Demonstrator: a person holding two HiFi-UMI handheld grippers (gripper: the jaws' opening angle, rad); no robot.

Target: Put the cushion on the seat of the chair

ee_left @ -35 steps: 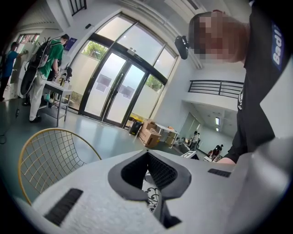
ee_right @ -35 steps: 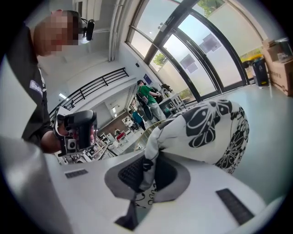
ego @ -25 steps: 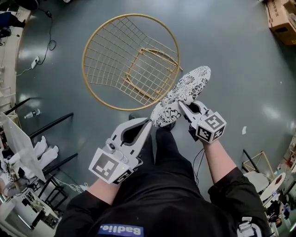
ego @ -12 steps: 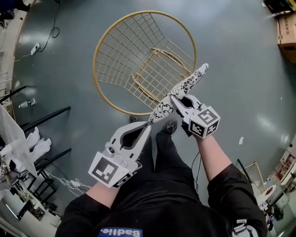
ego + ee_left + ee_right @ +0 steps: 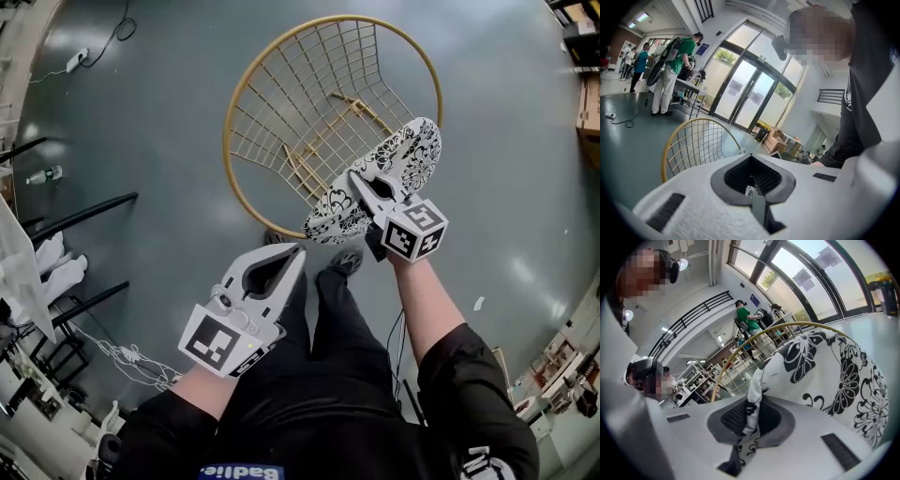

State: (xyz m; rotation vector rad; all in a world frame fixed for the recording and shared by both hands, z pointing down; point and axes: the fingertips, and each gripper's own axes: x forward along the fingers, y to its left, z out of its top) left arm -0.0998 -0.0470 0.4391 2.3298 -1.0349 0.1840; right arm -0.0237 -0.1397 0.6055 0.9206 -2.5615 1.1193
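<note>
Black-and-white cushion (image 5: 412, 150) was clamped by its edge in the right gripper (image 5: 358, 178), tilted above the near rim of the gold wire chair (image 5: 281, 94). Left gripper (image 5: 295, 251) jaws were together, holding nothing.

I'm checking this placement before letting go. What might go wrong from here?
1. The right gripper pinches the patterned cushion only at one edge, so it may sag or slip out.
2. The cushion hangs over the near rim of the wire chair, not its seat; released here, it might tip onto the floor.
3. The left gripper is shut and empty, giving no support.
</note>
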